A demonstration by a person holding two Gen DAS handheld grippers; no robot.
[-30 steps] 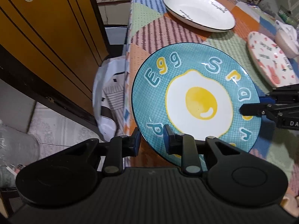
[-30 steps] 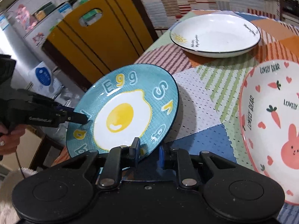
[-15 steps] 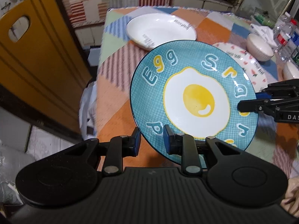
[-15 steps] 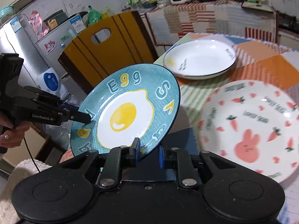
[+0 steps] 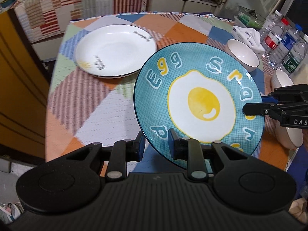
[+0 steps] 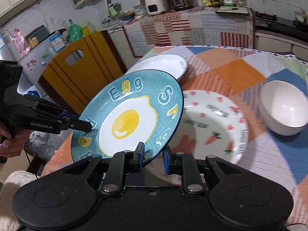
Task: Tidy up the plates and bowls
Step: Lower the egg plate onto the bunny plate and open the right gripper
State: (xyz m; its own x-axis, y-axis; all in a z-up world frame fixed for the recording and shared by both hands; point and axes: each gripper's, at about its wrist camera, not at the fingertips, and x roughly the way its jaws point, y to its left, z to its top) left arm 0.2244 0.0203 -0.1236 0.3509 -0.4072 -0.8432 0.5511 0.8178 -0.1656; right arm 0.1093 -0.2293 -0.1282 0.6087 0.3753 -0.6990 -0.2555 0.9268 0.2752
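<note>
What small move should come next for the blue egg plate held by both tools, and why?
Probably lower the egg plate flat onto the carrot plate. The left tool and right tool grip opposite rims, holding it tilted, partly above that plate.

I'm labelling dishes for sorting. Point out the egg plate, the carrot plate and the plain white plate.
egg plate (image 5: pixel 204 105), left wrist view, on the yolk.
carrot plate (image 6: pixel 213 127), right wrist view, bare middle.
plain white plate (image 5: pixel 115 50), left wrist view, centre.
</note>
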